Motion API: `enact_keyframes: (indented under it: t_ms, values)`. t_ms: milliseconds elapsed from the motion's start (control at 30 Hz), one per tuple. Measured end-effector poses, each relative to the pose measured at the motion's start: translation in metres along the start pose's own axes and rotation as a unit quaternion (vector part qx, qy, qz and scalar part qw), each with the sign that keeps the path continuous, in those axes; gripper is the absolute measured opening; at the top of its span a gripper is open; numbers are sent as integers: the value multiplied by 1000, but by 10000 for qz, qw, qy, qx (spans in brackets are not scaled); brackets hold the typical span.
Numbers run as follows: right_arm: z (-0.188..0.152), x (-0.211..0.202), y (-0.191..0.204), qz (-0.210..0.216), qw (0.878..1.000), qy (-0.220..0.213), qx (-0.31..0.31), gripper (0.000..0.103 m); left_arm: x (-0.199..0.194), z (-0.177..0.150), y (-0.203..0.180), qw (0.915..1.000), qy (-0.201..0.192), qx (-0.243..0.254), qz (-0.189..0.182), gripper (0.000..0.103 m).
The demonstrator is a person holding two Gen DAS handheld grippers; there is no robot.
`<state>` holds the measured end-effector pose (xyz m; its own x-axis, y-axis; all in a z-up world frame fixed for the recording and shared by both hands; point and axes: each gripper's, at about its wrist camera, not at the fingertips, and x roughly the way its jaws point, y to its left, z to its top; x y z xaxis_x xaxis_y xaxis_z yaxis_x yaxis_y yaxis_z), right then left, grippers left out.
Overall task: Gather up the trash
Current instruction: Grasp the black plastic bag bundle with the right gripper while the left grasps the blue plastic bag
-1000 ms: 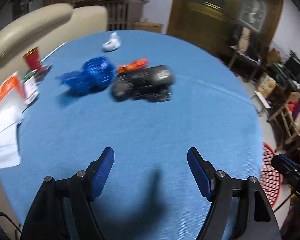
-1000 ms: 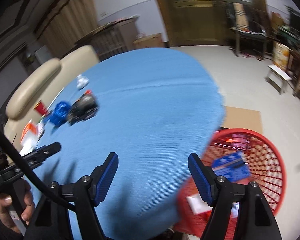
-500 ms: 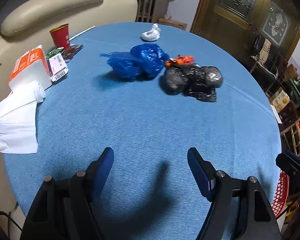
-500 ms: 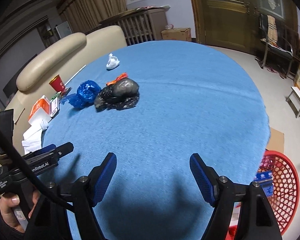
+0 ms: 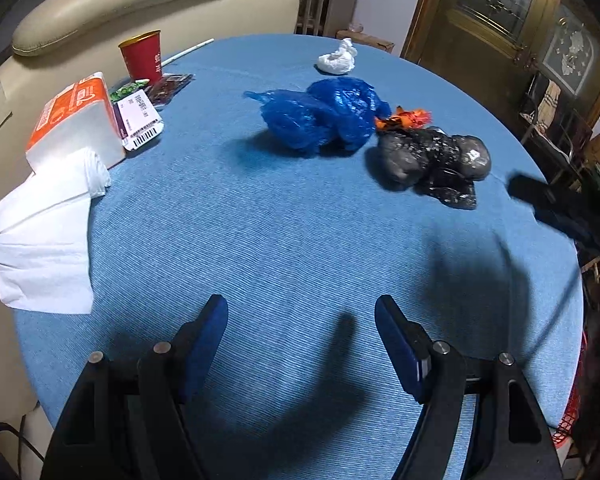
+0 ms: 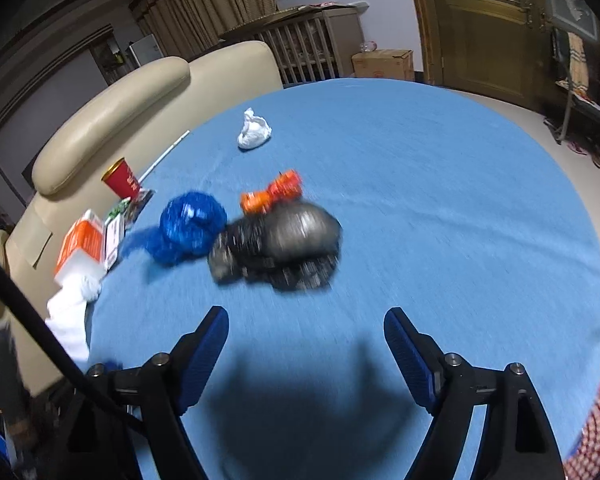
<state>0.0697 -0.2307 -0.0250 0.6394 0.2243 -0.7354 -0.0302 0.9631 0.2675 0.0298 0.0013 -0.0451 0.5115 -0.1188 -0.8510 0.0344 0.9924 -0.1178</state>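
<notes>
On the round blue table (image 5: 284, 240) lie a crumpled blue plastic bag (image 5: 324, 116), a black plastic bag (image 5: 436, 160), a small orange wrapper (image 5: 404, 118) and a white paper wad (image 5: 337, 61). My left gripper (image 5: 301, 320) hangs open over bare cloth, well short of them, with nothing between its fingers. In the right wrist view, my right gripper (image 6: 306, 330) is open, its jaws still opening, empty, just short of the black bag (image 6: 284, 240). The blue bag (image 6: 188, 228), orange wrapper (image 6: 272, 194) and white wad (image 6: 254, 132) lie beyond.
At the left edge sit a tissue pack (image 5: 76, 120) with loose white tissues (image 5: 44, 240), a red paper cup (image 5: 142, 58), small packets (image 5: 140, 116) and a white straw (image 5: 186, 52). A beige sofa (image 5: 120, 4) stands behind. A red mesh basket (image 6: 596, 428) is at the lower right.
The right gripper swung from the red basket toward the trash pile, and its jaws widened. The left gripper shifted closer over the table, so the bags look nearer.
</notes>
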Motion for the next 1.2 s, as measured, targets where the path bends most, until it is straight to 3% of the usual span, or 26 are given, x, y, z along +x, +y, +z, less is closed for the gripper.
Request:
enact_keyframes:
  t_ms: [233,367,567,600,633,733,1033,1200]
  values:
    - [39,46,10,40,9999,-15,-91,83,0,7,13,9999,-18,-78,78,76]
    - [55,65,2,95,9995,-39,310,83,-4,11,19,9996,-140,-208,95,76]
    - [56,90,6,287,9984,320,363,82,-9,21,24,9991,-305,-298,85,76]
    - [55,89,8,284,9987,292,320,76,-9,24,25,9990,-323,-288,93,76]
    - [53,87,10,357,9988,228,257,62,-9,27,25,9989,-344,-285,104,76]
    - [50,81,11,489,9984,237,185,55,-7,36,22,9990,-376,-252,59,76]
    - [32,50,-9,714,9966,237,331,51,0,96,-5,9973,-703,88,-200,77]
    - [18,28,-20,757,9958,194,477,51,22,131,-28,9970,-669,295,-249,79]
